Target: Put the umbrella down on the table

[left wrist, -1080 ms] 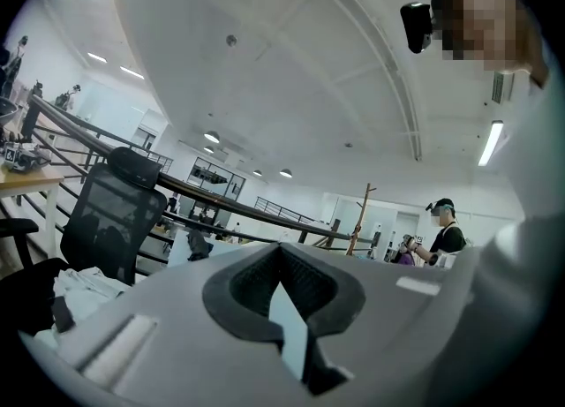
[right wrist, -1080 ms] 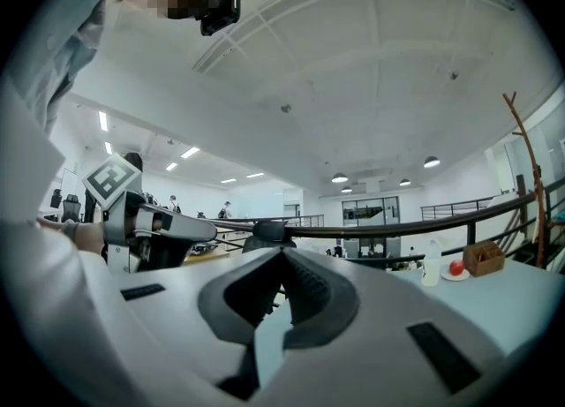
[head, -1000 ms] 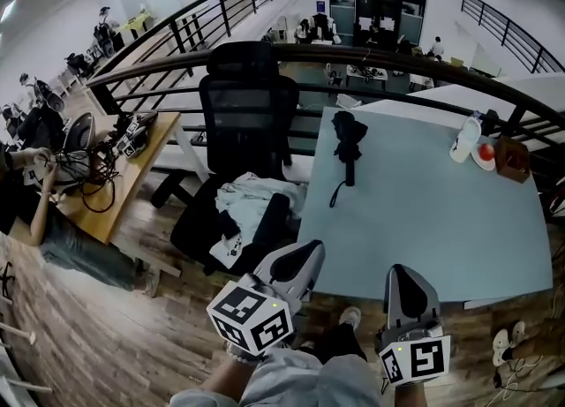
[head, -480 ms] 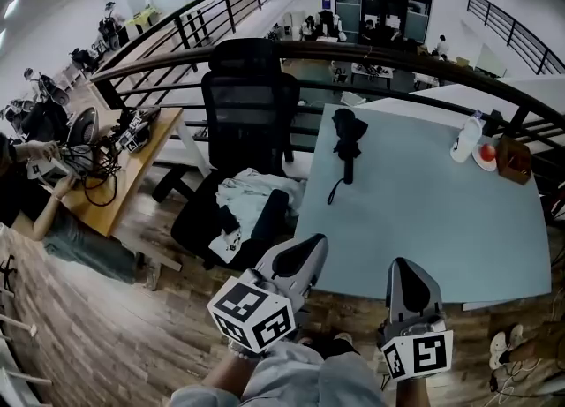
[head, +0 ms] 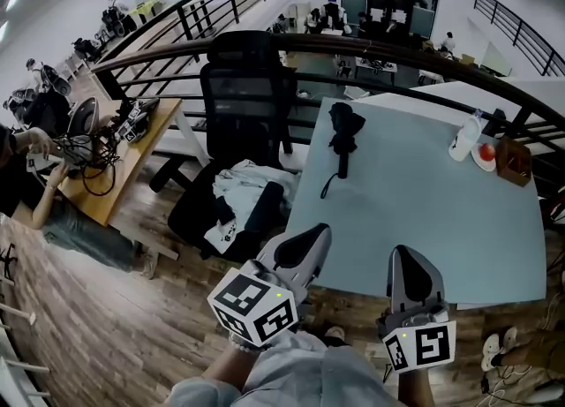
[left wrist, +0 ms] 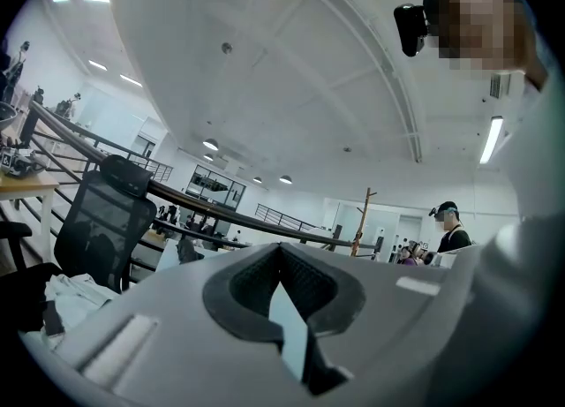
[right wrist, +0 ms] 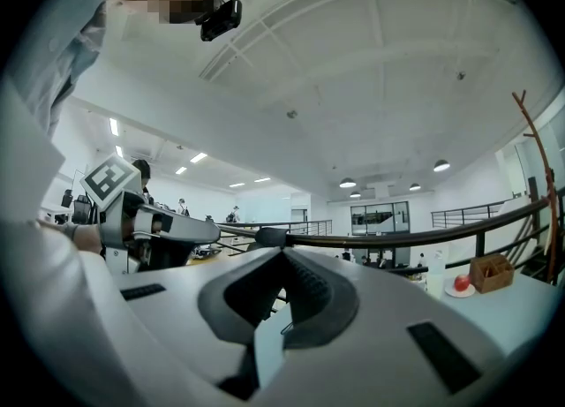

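A folded black umbrella (head: pixel 342 134) lies on the pale blue table (head: pixel 424 211), near its far left edge, with its strap trailing toward me. Both grippers hang in front of the table's near edge, well short of the umbrella. My left gripper (head: pixel 311 236) is shut with nothing in it, and its jaws meet at the tip in the left gripper view (left wrist: pixel 281 247). My right gripper (head: pixel 408 257) also has its jaws together and empty (right wrist: pixel 282 252). Both point level toward the table.
A black office chair (head: pixel 247 87) with clothes on its seat (head: pixel 243 198) stands left of the table. A bottle (head: pixel 465 139), a plate with an apple (head: pixel 484 154) and a brown box (head: pixel 512 158) sit at the far right corner. A black railing (head: pixel 397 50) runs behind.
Both grippers have edged up and forward toward the table's near edge. The umbrella lies where it was.
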The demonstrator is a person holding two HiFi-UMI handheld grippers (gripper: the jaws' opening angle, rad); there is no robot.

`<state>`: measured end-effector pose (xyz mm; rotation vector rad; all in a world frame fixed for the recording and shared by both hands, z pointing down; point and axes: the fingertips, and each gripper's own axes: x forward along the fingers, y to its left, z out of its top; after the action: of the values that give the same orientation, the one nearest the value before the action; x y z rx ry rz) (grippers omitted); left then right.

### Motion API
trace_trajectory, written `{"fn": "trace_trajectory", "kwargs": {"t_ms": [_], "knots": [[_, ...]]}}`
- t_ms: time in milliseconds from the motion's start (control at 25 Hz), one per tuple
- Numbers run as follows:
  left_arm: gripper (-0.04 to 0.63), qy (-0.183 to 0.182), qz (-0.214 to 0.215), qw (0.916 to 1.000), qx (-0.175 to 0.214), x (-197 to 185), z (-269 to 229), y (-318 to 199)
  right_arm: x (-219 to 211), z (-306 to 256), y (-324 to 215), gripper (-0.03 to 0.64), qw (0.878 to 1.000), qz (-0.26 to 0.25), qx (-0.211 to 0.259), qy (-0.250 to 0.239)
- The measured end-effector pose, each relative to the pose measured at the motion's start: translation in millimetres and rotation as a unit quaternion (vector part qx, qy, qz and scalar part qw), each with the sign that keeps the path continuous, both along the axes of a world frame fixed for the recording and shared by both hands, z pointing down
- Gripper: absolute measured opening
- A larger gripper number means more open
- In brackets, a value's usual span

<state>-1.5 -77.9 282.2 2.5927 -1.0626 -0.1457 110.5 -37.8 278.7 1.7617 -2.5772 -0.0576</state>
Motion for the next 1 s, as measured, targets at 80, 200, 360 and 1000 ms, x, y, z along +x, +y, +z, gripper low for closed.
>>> {"fn": "trace_trajectory", "kwargs": {"t_ms": [80, 200, 360, 1000], "knots": [[0.005, 0.0, -0.003, 1.0, 0.002, 1, -3, -1, 2, -4, -2, -0.009, 1.0, -0.003, 0.004, 0.0], [0.005, 0.003, -0.008, 1.0, 0.001, 3, -6, 0, 5, -6, -1, -0.009, 1.0, -0.006, 0.004, 0.002], [0.005, 0.002, -0.011, 0.9999, 0.004, 3, -7, 3, 8, -6, 2, -0.009, 1.0, -0.008, 0.002, 0.003], [0.005, -0.005, -0.027, 0.9996, -0.006, -5, -3, -1, 25, -3, 9, -0.009, 1.0, 0.006, -0.001, 0.0]]}}
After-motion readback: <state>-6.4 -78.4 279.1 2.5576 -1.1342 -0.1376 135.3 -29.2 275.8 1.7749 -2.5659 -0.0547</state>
